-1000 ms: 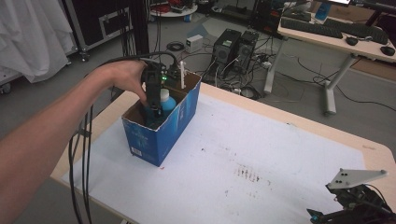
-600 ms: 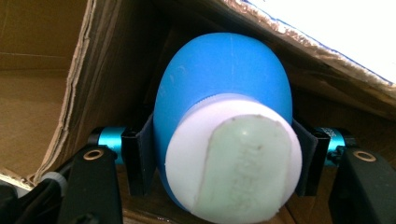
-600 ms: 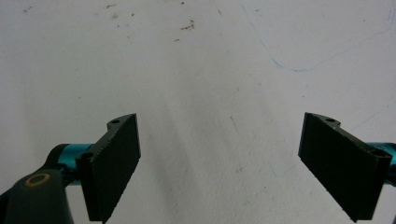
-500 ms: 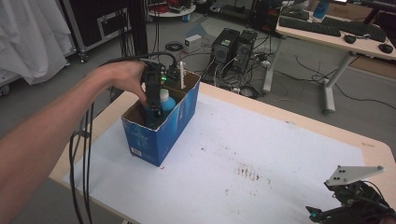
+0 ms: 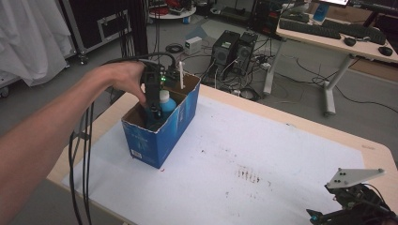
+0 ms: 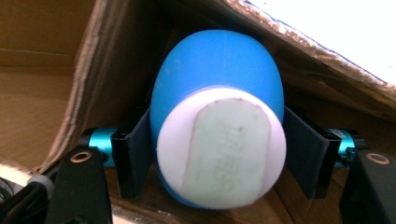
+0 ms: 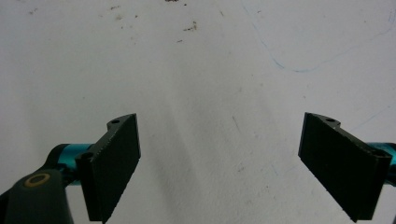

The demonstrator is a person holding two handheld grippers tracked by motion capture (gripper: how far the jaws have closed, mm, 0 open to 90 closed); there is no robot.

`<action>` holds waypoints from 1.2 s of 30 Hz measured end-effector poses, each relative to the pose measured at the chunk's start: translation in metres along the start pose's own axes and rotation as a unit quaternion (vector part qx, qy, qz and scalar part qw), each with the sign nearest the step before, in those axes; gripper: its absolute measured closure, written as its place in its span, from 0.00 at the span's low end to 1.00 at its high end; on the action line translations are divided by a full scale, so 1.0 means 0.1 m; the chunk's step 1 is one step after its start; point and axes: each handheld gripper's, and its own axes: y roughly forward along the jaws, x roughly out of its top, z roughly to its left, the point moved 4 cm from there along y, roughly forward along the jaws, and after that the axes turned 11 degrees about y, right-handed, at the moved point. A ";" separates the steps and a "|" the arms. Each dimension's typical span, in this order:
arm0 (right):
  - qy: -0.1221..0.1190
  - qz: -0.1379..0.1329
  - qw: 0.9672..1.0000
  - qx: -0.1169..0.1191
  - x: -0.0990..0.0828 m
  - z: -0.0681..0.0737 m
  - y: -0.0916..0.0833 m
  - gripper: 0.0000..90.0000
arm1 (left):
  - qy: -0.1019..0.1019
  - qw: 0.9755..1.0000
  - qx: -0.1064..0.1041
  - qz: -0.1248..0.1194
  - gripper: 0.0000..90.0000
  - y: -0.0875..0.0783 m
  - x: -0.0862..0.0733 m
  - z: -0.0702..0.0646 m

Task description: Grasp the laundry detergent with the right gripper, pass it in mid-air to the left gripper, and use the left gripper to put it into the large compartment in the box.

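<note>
Left gripper down in cardboard box, jaws just opening, blue bottle between pads, apparently released. My worry: lifting out crooked snags bottle, tips it against box wall.

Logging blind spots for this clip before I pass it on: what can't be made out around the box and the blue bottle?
- Blue bottle, left gripper view: its base and what it rests on, hidden by its own white cap.
- Left gripper, high view: its fingers, sunk in the shadowed box.
- Left gripper view: whether the fingers press the bottle; its bulge hides the contact.
- Right gripper, high view: cut off by the frame's bottom edge.
</note>
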 end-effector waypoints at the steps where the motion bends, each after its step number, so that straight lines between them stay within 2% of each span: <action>1: 0.001 -0.001 1.000 0.000 0.00 0.00 0.00 0.14 | -0.003 1.000 0.005 -0.002 0.33 -0.01 0.00 0.00; 9: 0.000 0.001 1.000 0.000 -0.01 0.00 -0.02 0.14 | -0.010 1.000 0.011 0.006 0.30 -0.12 -0.01 0.02; 13: 0.004 0.001 1.000 -0.002 -0.01 0.00 -0.02 0.14 | -0.006 1.000 0.015 0.008 0.30 -0.17 0.01 0.00; 20: 0.001 -0.001 1.000 -0.001 -0.01 0.01 -0.03 0.14 | 0.003 0.999 0.031 0.012 0.30 -0.37 0.09 -0.01; 21: 0.003 -0.001 1.000 -0.001 -0.01 0.01 -0.03 0.14 | 0.007 0.999 0.037 0.015 0.30 -0.44 0.13 -0.03; 23: 0.002 -0.001 1.000 -0.002 -0.01 0.01 -0.04 0.14 | 0.007 0.999 0.037 0.015 0.30 -0.44 0.13 -0.03; 24: 0.001 -0.002 1.000 -0.002 -0.01 0.01 -0.04 0.14 | 0.019 0.999 0.046 0.009 0.30 -0.55 0.24 -0.05; 25: 0.001 -0.002 1.000 -0.002 -0.01 0.01 -0.04 0.14 | 0.019 0.999 0.046 0.009 0.30 -0.55 0.24 -0.05; 27: 0.002 -0.001 1.000 -0.001 -0.01 0.02 -0.04 0.14 | 0.035 0.998 0.055 0.007 0.30 -0.65 0.38 -0.09; 28: 0.002 -0.001 1.000 -0.001 -0.01 0.02 -0.04 0.14 | 0.035 0.998 0.055 0.007 0.30 -0.65 0.38 -0.09; 29: 0.000 0.000 1.000 -0.001 -0.01 0.02 -0.05 0.14 | 0.047 0.997 0.055 0.003 0.30 -0.71 0.49 -0.13; 31: 0.000 -0.002 1.000 -0.001 -0.01 0.02 -0.05 0.14 | 0.053 0.997 0.055 0.002 0.30 -0.73 0.54 -0.15; 34: -0.001 -0.002 1.000 -0.002 0.00 0.02 -0.07 0.14 | 0.082 0.995 0.054 -0.004 0.30 -0.80 0.78 -0.25; 35: -0.001 -0.002 1.000 -0.002 0.00 0.02 -0.07 0.14 | 0.082 0.995 0.054 -0.004 0.30 -0.80 0.78 -0.25; 36: -0.001 -0.002 1.000 -0.002 0.00 0.02 -0.07 0.14 | 0.091 0.994 0.053 -0.005 0.30 -0.82 0.84 -0.27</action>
